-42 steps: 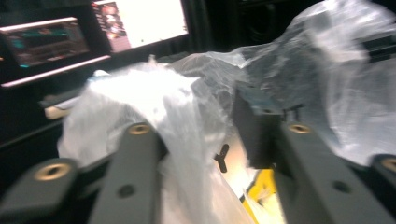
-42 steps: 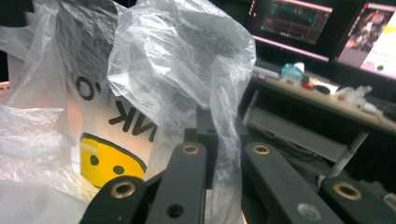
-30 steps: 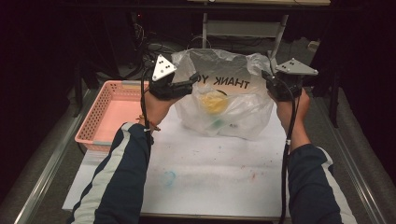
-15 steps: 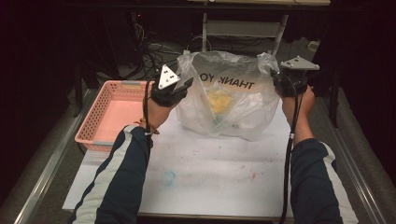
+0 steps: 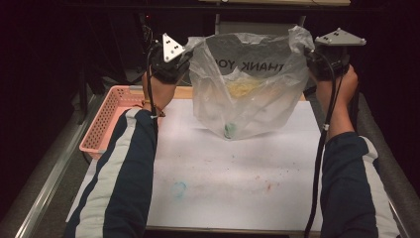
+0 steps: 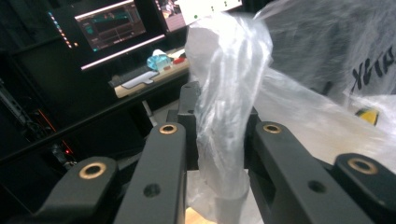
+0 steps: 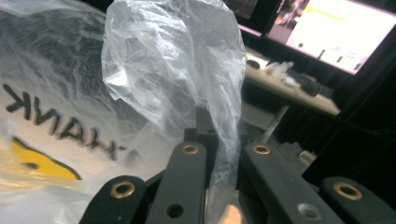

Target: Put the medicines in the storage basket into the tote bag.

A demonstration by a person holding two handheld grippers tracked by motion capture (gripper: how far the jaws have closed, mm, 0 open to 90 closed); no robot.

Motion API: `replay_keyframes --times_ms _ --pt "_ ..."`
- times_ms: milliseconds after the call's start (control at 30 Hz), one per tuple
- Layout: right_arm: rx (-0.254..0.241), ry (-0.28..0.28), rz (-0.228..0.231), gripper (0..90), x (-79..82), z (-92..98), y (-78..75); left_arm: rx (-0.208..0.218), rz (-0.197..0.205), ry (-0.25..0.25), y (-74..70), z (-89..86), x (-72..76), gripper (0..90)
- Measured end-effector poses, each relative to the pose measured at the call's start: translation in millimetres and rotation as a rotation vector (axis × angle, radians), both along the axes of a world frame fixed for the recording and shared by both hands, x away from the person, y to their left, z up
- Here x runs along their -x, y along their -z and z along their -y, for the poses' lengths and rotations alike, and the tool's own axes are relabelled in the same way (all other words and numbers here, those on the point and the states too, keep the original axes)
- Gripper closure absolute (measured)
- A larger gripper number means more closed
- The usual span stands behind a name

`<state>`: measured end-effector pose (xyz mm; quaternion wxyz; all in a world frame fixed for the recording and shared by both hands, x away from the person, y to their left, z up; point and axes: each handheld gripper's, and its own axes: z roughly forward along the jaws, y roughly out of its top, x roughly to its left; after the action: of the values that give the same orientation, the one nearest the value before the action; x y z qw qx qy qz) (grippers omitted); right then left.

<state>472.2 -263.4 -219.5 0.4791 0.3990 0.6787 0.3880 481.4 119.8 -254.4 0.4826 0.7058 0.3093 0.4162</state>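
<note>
Clear printed plastic bag hangs open above the table, handles pinched.

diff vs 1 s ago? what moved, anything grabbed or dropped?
Both grippers, left and right, rose, lifting the clear plastic "THANK YOU" bag off the white table. Nothing grabbed or released: each stays clamped on a bag handle. Pink perforated basket unmoved.

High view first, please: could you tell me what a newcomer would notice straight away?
A clear plastic bag printed with THANK YOU hangs above the white table, stretched between the left gripper and the right gripper, each shut on a handle. A pink basket sits at the table's left edge.
</note>
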Motion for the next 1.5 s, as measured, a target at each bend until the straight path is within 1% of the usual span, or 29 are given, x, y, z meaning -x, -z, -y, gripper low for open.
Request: replay_keyframes --times_ms 33,67,100,167,200,267,333,367,400,467,533,600,667,733,767,867,900,933,967,1000,1067,1133,1200,1300,1333,1400,1433,1467,1500 --pt "-0.001 0.002 0.008 90.0 1.5 0.4 -4.3 -0.004 0.0 0.003 0.2 0.7 -0.1 77.6" --pt "0.004 0.006 0.012 90.0 2.5 -0.1 -6.7 -0.002 -0.007 0.011 1.3 1.5 -0.5 74.6" --pt "0.01 0.007 0.01 89.5 2.8 -1.1 -7.7 -0.001 -0.022 0.022 2.9 2.2 -1.1 71.2" --pt "0.011 0.004 -0.002 84.8 2.1 -2.2 -6.3 0.003 -0.039 0.034 7.9 3.9 -1.3 63.5" --pt "0.012 0.004 -0.008 82.0 1.2 -2.4 -4.1 0.001 -0.043 0.031 10.5 5.1 -0.8 57.4" --pt "-0.007 0.006 -0.019 77.9 -0.3 -1.6 1.2 0.008 -0.052 0.029 16.1 5.7 1.0 45.0" --pt "-0.021 0.001 -0.021 67.1 -0.8 -1.0 7.8 0.016 -0.058 0.026 21.2 4.7 3.4 35.3" --pt "-0.022 -0.013 -0.023 61.6 -1.3 -1.0 11.0 0.025 -0.067 0.032 23.5 3.2 4.2 31.1" --pt "-0.021 -0.023 -0.03 56.4 -1.4 -1.8 13.7 0.03 -0.078 0.043 25.7 1.4 4.9 29.4" --pt "-0.034 -0.035 -0.021 49.2 1.0 -3.4 17.3 0.032 -0.085 0.043 30.4 -1.1 7.2 27.1" --pt "-0.068 -0.087 -0.007 44.2 6.1 -4.2 18.1 0.031 -0.097 0.055 34.6 -3.8 9.5 26.1" --pt "-0.085 -0.097 0.017 38.8 13.0 -6.5 16.6 0.024 -0.093 0.045 37.1 -6.2 12.0 25.8" --pt "-0.108 -0.122 0.036 33.4 19.1 -8.6 13.8 0.043 -0.1 0.043 37.0 -9.8 13.0 25.6" --pt "-0.125 -0.137 0.058 30.0 25.7 -10.9 11.5 0.063 -0.094 0.044 35.2 -13.5 15.6 25.6" --pt "-0.127 -0.15 0.071 29.7 29.3 -12.3 11.6 0.071 -0.089 0.046 34.5 -15.1 17.4 25.5" --pt "-0.108 -0.166 0.09 28.6 38.4 -17.5 15.9 0.058 -0.073 0.046 33.4 -19.0 22.7 25.0" --pt "-0.104 -0.17 0.088 28.4 39.8 -18.4 18.3 0.064 -0.072 0.044 32.9 -20.3 24.0 22.3" --pt "-0.101 -0.168 0.087 27.5 40.6 -18.9 20.3 0.074 -0.065 0.047 32.0 -22.5 25.9 21.8" --pt "-0.102 -0.167 0.088 27.4 41.5 -18.9 23.3 0.079 -0.055 0.052 30.9 -24.8 28.2 21.8" --pt "-0.108 -0.167 0.087 27.4 42.4 -18.7 26.8 0.084 -0.04 0.04 30.1 -26.7 30.7 21.6" --pt "-0.108 -0.164 0.084 27.4 43.4 -18.0 34.1 0.116 -0.023 0.045 29.3 -31.1 32.7 20.2" --pt "-0.106 -0.173 0.067 27.2 42.3 -17.5 41.6 0.128 -0.026 0.033 28.7 -32.3 33.5 20.2" --pt "-0.111 -0.173 0.056 27.6 40.5 -16.4 43.9 0.127 -0.014 0.033 26.6 -33.1 31.5 21.0" --pt "-0.142 -0.17 0.062 27.9 38.9 -10.9 38.7 0.137 -0.029 0.023 24.9 -31.1 29.3 23.6" --pt "-0.158 -0.167 0.069 26.6 39.4 -8.6 35.1 0.128 -0.021 0.023 25.1 -29.9 28.0 23.6" --pt "-0.188 -0.181 0.078 23.1 42.2 -5.3 26.6 0.1 -0.04 0.031 29.2 -24.0 26.1 23.7" --pt "-0.19 -0.186 0.079 21.2 44.9 -5.1 22.2 0.091 -0.043 0.032 31.3 -21.9 25.9 23.7" --pt "-0.182 -0.183 0.074 18.6 46.7 -6.1 20.1 0.088 -0.059 0.039 35.2 -18.3 25.9 23.6" --pt "-0.161 -0.18 0.069 16.9 49.8 -8.4 17.6 0.081 -0.064 0.04 37.9 -16.0 25.5 23.6"
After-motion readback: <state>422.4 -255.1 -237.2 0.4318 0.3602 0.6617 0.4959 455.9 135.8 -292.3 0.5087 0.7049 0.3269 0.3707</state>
